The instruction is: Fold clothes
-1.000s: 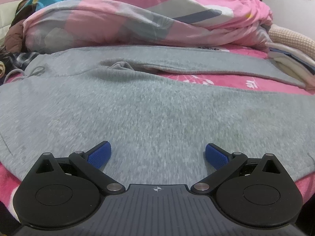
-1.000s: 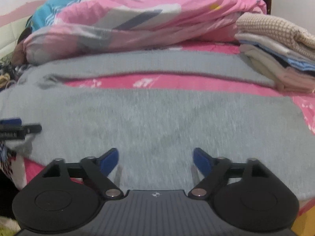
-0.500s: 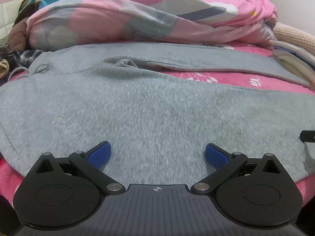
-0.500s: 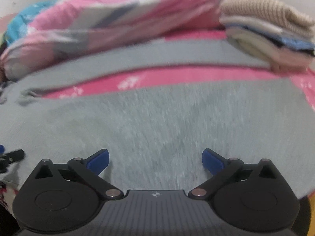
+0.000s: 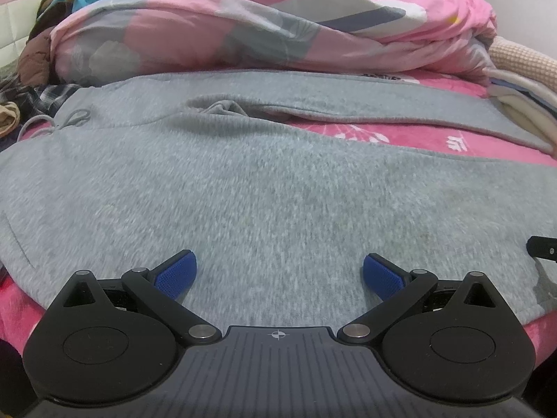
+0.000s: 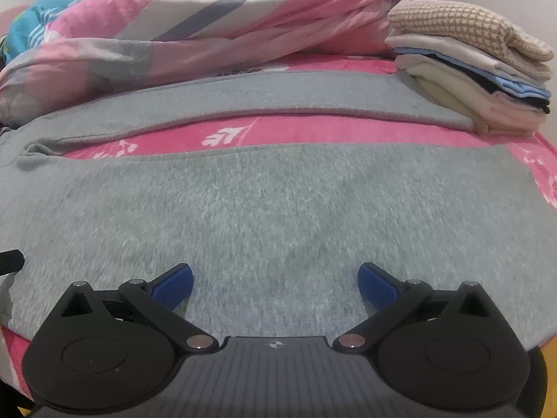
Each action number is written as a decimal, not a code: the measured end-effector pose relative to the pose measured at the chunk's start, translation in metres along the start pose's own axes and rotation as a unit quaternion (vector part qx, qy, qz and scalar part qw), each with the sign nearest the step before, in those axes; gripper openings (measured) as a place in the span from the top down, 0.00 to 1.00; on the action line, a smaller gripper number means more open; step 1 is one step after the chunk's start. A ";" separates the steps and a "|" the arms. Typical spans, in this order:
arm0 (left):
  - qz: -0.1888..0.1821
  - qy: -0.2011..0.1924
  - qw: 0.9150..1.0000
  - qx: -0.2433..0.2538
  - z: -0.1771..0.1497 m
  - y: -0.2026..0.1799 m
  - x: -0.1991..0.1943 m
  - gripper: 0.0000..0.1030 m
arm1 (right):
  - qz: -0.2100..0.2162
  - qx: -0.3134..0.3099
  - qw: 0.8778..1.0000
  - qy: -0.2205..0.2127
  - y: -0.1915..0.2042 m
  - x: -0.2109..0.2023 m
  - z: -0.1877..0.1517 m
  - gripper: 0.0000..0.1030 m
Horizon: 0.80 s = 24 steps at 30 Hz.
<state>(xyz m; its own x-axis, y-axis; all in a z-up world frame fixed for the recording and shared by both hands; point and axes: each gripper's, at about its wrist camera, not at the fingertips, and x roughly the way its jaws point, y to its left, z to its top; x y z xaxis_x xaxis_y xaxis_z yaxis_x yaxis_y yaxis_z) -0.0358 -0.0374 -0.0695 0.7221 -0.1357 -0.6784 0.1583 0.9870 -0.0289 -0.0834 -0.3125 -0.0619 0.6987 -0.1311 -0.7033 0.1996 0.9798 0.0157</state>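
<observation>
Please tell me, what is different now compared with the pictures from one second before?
The right gripper has moved in closer over the grey fleece trousers, and its jaws have just been opening wider, with nothing held between them. The left gripper stayed open in place. The trousers and the stack of folded clothes lie as before.

A: Left gripper [image 5: 280,273], build: dark grey ribbed base plate with a small white crosshair mark at its front edge; two black round housings, each with a pressed circle on top; black link arms on silver pivot pins

B: Right gripper [image 6: 275,278], same pattern; fingers [image 6: 173,285] tipped with blue textured pads; triangular cut-outs in the outer black brackets; silver pins at each joint

A: Noted; no cables visible
</observation>
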 end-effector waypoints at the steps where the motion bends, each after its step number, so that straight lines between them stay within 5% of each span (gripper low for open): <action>1: 0.000 0.000 1.000 0.000 0.000 0.000 0.000 0.00 | -0.001 0.000 1.000 0.001 0.001 0.000 0.000 0.00; 24: 0.003 0.011 1.000 -0.005 0.002 0.000 0.000 0.00 | 0.003 0.006 1.000 0.002 -0.002 0.000 -0.001 0.00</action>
<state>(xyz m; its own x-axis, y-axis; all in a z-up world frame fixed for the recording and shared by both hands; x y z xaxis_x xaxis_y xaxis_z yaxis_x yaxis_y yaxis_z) -0.0344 -0.0381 -0.0685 0.7084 -0.1289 -0.6939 0.1473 0.9885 -0.0333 -0.0843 -0.3143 -0.0628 0.6977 -0.1247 -0.7055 0.2036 0.9786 0.0284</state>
